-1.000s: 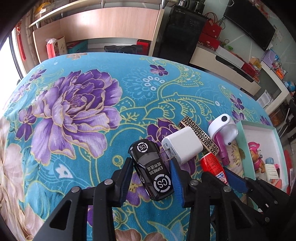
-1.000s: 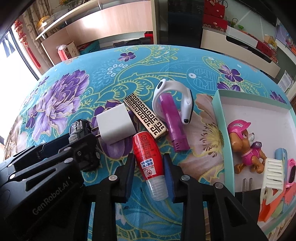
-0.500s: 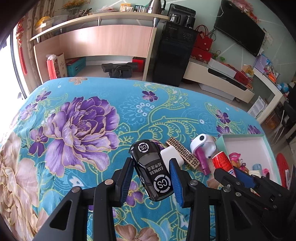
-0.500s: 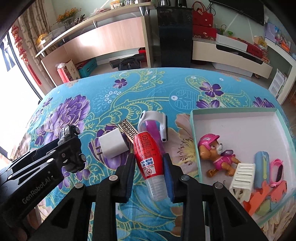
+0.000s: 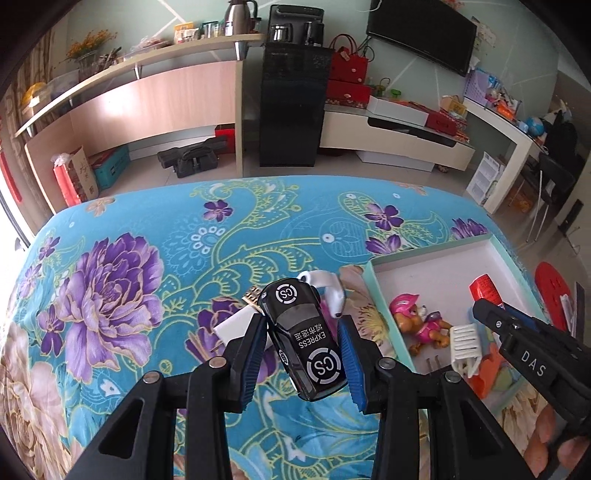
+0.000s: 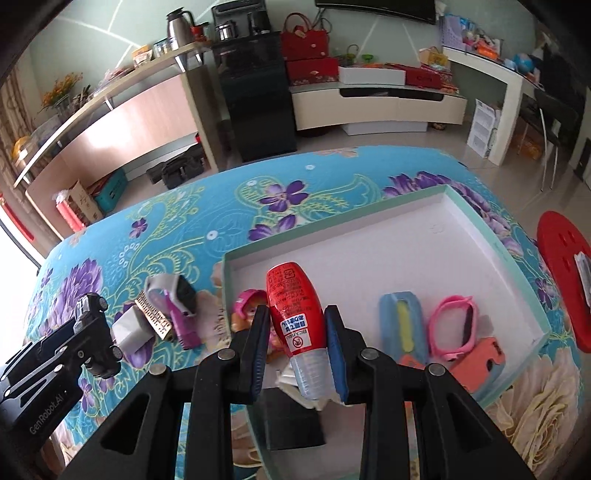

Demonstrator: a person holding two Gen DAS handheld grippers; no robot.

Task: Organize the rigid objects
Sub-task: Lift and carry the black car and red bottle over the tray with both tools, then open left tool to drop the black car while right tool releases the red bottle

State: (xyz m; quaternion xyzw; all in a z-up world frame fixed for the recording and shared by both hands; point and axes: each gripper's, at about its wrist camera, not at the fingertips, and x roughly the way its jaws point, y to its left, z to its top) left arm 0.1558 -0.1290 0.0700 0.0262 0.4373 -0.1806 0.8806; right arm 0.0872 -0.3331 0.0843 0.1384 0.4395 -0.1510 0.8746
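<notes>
Behind the work surface stood a living room: a long wooden counter (image 5: pixel 147 99) with a steel thermos (image 5: pixel 236 16) on top, a black cabinet (image 5: pixel 291 107) carrying kettles, red gift bags (image 5: pixel 349 68), a low cream TV bench (image 5: pixel 395 142) and a wall-mounted television (image 5: pixel 421 33). Pale floor tiles showed between the furniture, with a black bag (image 5: pixel 192 160) lying under the counter. A red stool (image 6: pixel 565 284) stood just beside the surface on the right.

Work surface: a table covered by a turquoise cloth (image 5: pixel 147 240) printed with purple peonies and yellow scrollwork.

Left gripper (image 5: pixel 303 354): clenched on a black toy car (image 5: pixel 301 332) marked "CS EXPRESS", held clear above the cloth, nose pointing away from the camera.

Right gripper (image 6: pixel 295 350): clenched on a red bottle (image 6: pixel 295 314) with a clear cap, cap end toward the camera, held above the near-left part of a shallow mint-rimmed box (image 6: pixel 369 229).

Box contents, near edge: a pink-hatted puppy figure (image 5: pixel 413 321), a white comb-like piece (image 5: pixel 463 341), a blue case (image 6: pixel 402 325), pink goggles (image 6: pixel 454 328) and a coral-coloured piece (image 6: pixel 480 362).

Items lying on the cloth just left of the box, close together: a white charger block (image 6: pixel 129 330), a flat strip with a gold key pattern (image 6: pixel 153 319), and a white-and-purple device (image 6: pixel 173 306).
</notes>
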